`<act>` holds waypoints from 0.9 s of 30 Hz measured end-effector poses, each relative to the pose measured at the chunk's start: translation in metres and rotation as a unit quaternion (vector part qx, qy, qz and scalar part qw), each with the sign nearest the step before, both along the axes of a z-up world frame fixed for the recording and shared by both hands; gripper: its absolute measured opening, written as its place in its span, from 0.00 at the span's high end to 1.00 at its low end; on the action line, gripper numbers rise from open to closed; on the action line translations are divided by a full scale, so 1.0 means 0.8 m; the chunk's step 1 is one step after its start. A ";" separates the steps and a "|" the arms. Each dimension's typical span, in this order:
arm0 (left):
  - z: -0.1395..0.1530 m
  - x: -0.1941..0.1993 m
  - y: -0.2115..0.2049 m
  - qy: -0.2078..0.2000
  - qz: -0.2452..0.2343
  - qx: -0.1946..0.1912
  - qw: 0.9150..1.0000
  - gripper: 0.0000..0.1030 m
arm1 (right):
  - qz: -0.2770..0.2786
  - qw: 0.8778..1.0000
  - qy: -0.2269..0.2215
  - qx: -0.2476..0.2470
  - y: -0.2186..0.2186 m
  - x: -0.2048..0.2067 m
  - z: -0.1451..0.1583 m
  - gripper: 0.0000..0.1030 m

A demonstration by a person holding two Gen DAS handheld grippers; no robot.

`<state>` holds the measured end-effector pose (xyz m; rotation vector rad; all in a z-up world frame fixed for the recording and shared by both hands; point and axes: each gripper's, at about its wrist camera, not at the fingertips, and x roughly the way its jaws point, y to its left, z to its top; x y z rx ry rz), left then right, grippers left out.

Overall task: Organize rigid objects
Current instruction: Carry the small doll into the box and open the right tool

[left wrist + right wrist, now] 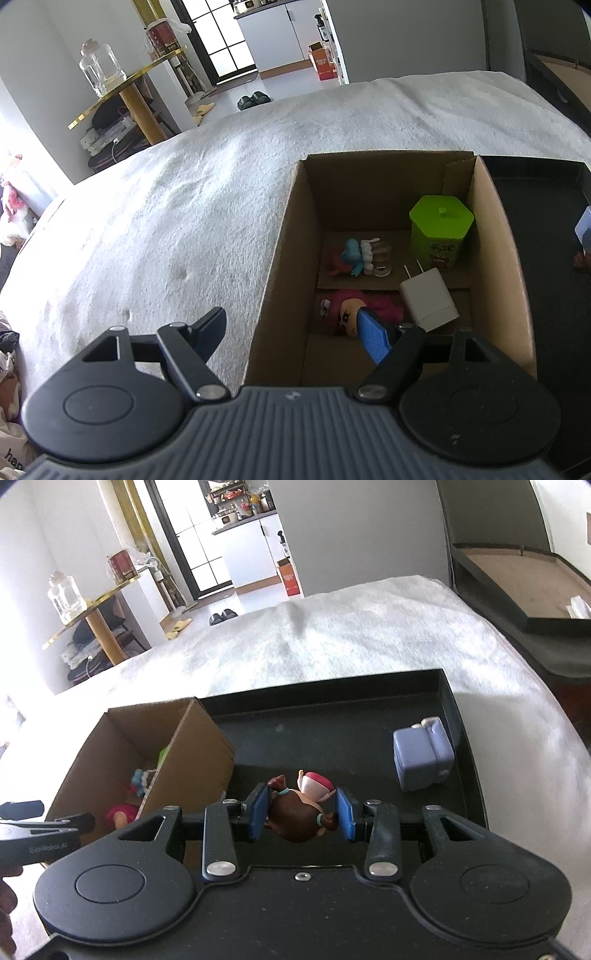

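Bed [332,635] carries black tray [332,716] and cardboard box [207,753] side by side. Figurine [301,812] sits on tray, between right gripper [301,812] fingers [258,810]; contact unclear, can't tell if gripped. Looks light, rigid, glossy, so likely slippery; pinch the brown body, not the thin limbs. Left gripper [291,328] wide apart, nothing held, straddling box wall.

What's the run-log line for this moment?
right gripper: around brown figurine over black tray | left gripper: open, empty, straddling cardboard box wall | lavender toy: on tray
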<state>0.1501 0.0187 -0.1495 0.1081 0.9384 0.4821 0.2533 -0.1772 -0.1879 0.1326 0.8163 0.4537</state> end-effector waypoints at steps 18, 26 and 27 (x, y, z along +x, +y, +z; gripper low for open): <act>0.001 -0.014 0.021 -0.020 0.004 -0.032 0.999 0.26 | 0.028 0.998 -0.057 0.014 0.044 -0.012 0.037 0.63; 0.001 -0.020 0.027 -0.032 0.000 -0.047 0.998 0.26 | 0.036 0.996 -0.073 0.020 0.060 -0.014 0.051 0.63; 0.001 -0.020 0.027 -0.034 0.000 -0.050 0.998 0.26 | 0.038 0.996 -0.074 0.021 0.062 -0.015 0.052 0.63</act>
